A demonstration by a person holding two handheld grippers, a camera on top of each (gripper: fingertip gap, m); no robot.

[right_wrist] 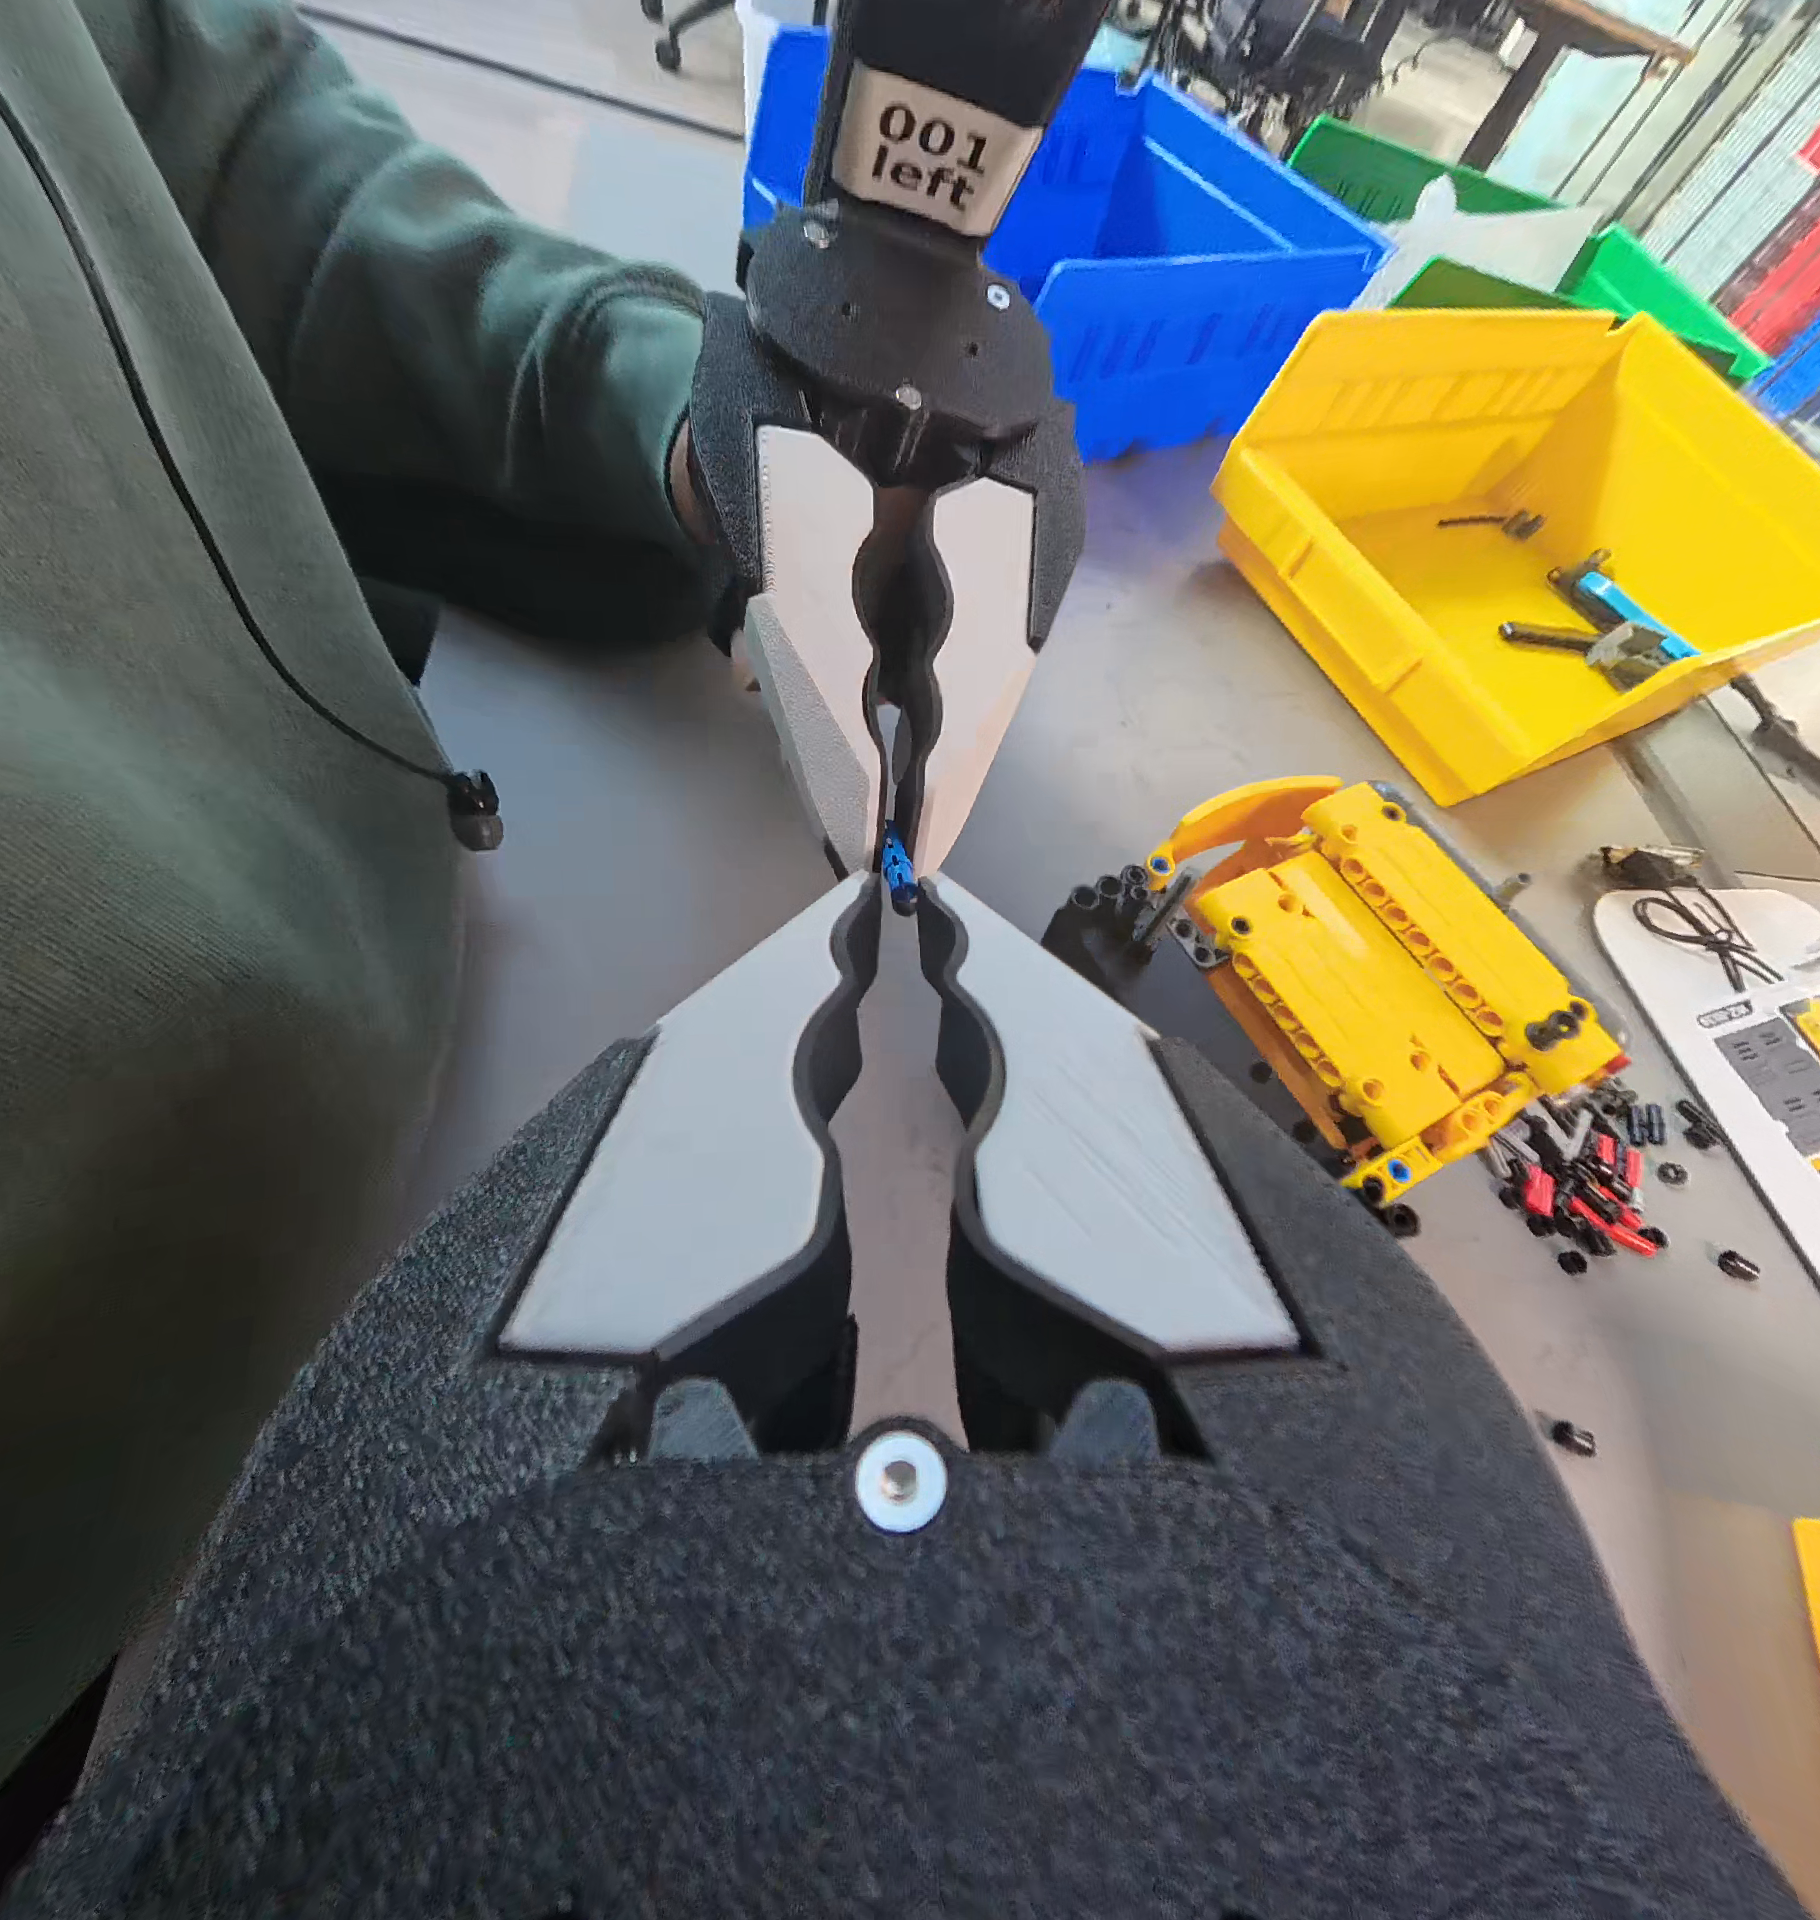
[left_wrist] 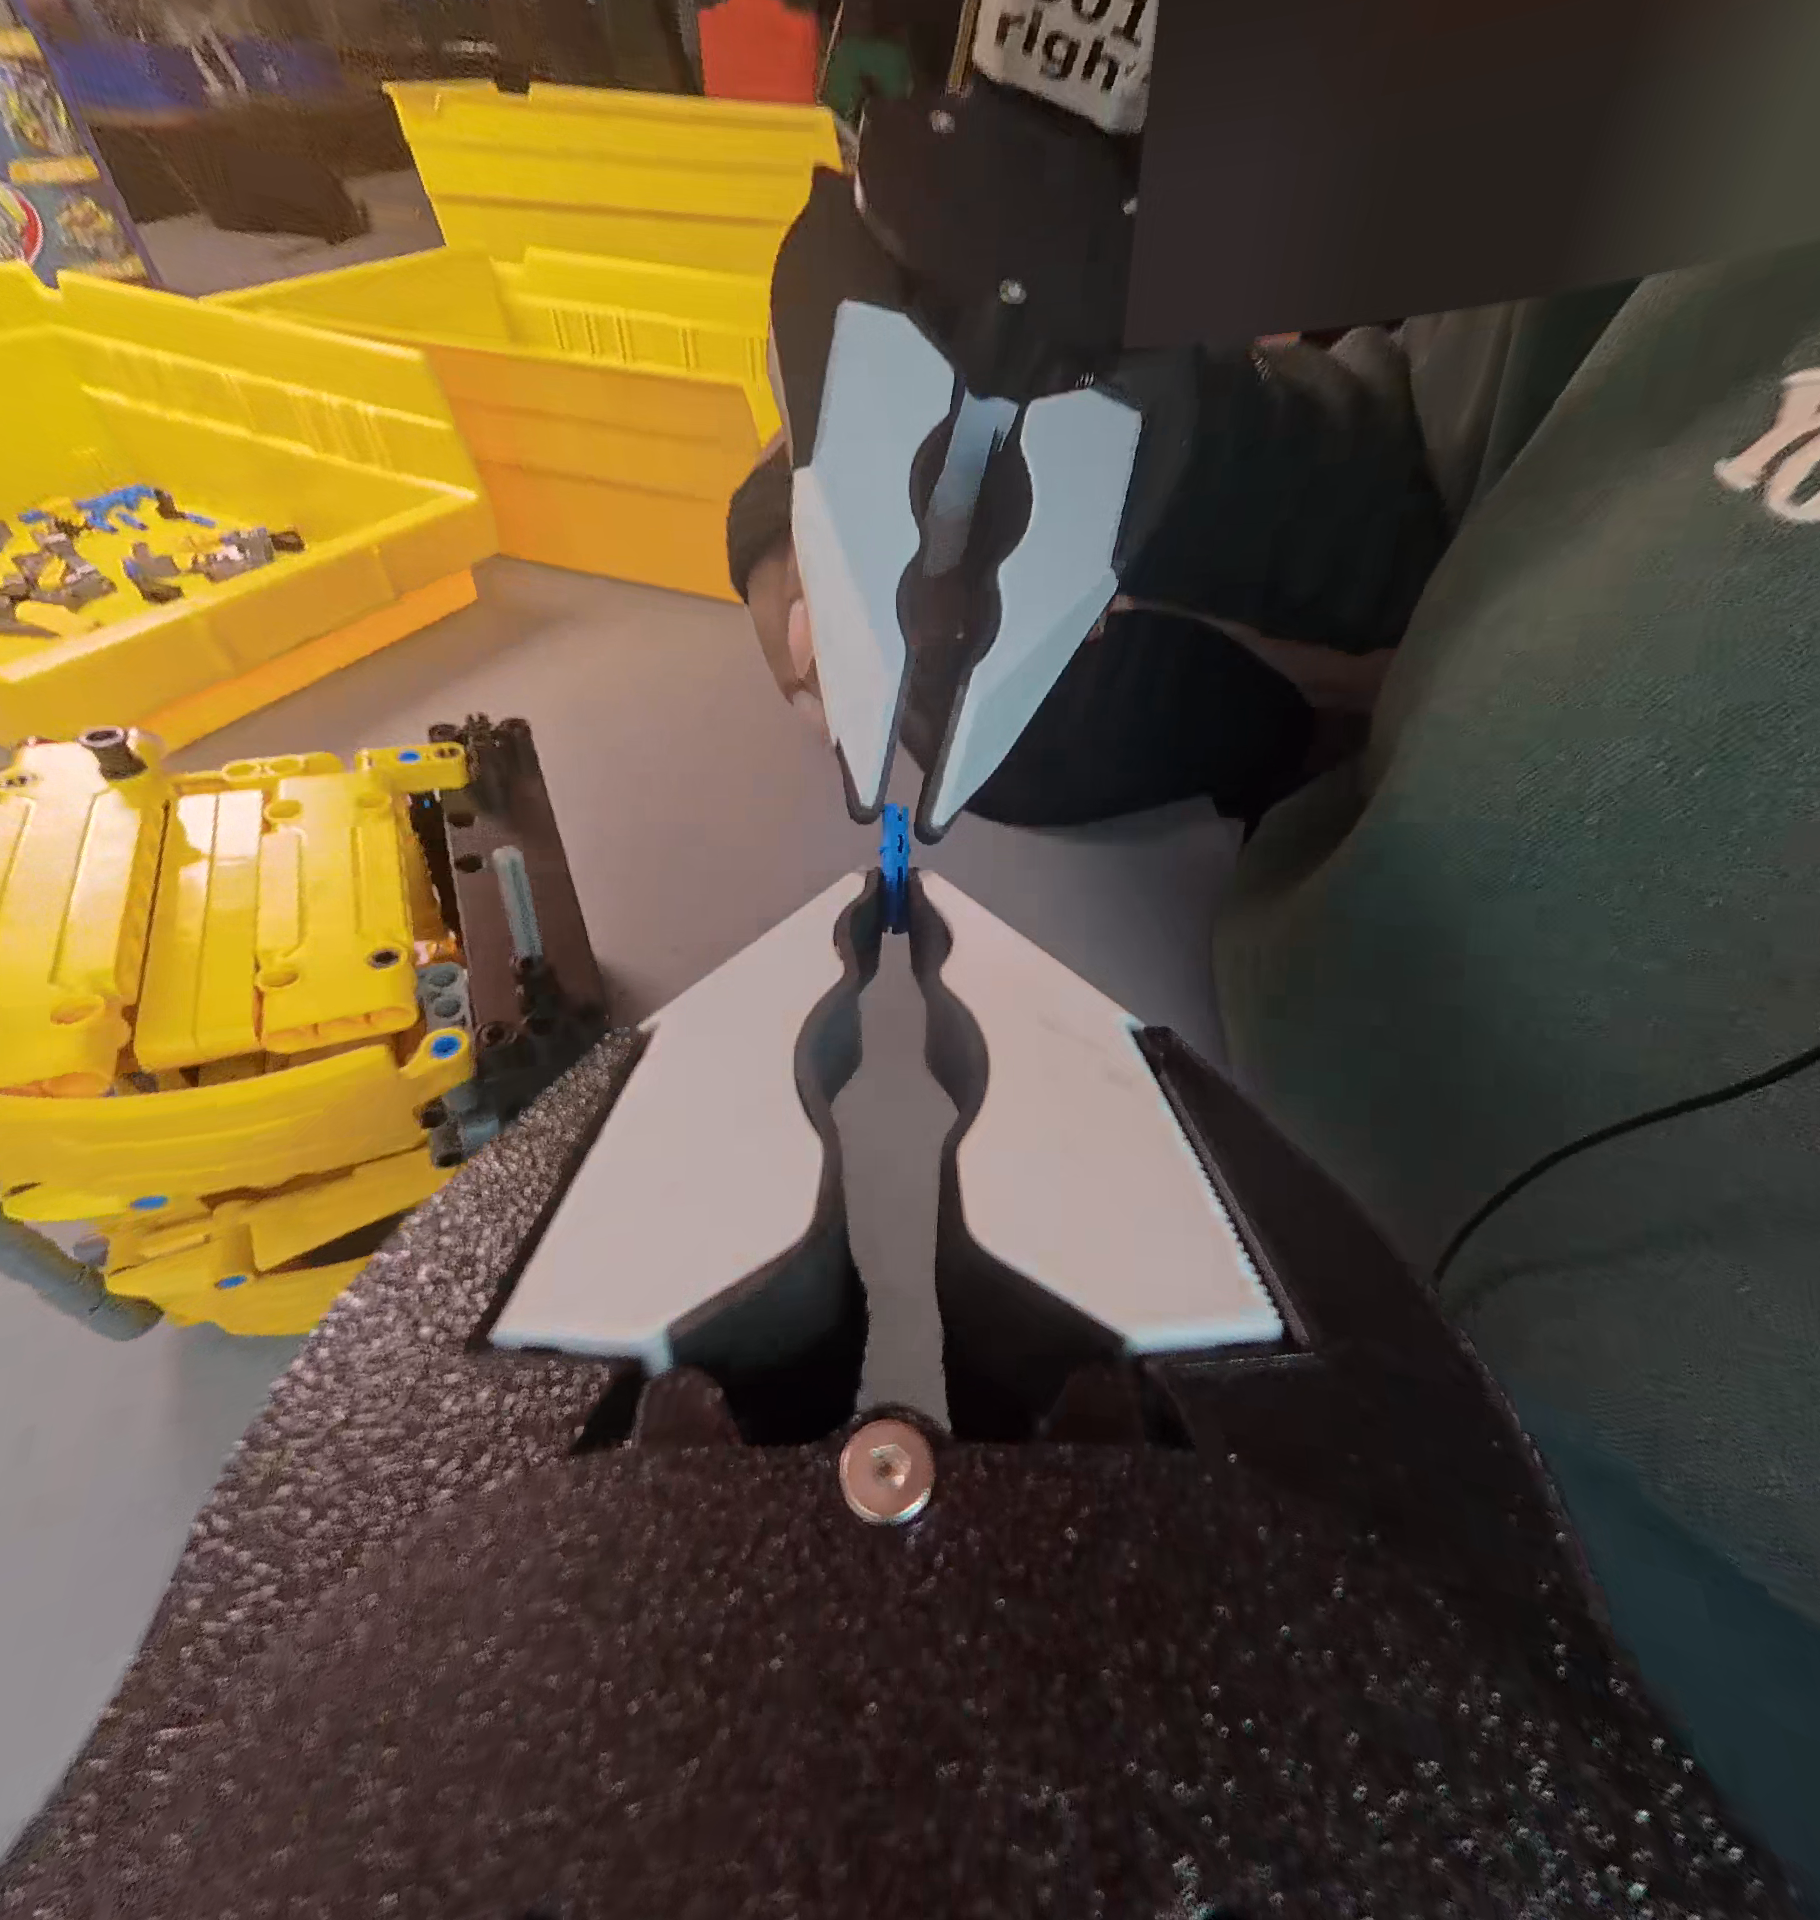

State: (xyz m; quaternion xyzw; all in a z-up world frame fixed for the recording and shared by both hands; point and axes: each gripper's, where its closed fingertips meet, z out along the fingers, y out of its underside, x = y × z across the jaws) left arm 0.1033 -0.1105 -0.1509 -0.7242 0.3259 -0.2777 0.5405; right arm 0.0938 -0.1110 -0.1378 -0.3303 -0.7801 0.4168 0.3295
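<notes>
Left wrist view is showing your left tongs (left_wrist: 893, 902) closing on the near end of a small blue pin (left_wrist: 894, 868) at the centre of the frame, while your right tongs (left_wrist: 893, 823) are coming down from the upper middle and pinching its far end. Right wrist view is giving the mirror picture: your right tongs (right_wrist: 898, 902) are nipping the blue pin (right_wrist: 897, 878) from below and your left tongs (right_wrist: 890, 854) are clamping it from above, so both pairs are gripping the one piece, tip to tip, held clear above the grey worktop (right_wrist: 594, 883). You are keeping the pin apart from the yellow brick model (right_wrist: 1394, 997) lying right of centre; it is joined to nothing yet. Loose black and red pins (right_wrist: 1581, 1184) are lying beside the model, and a yellow bin (right_wrist: 1301, 488) is sitting at the upper right.
</notes>
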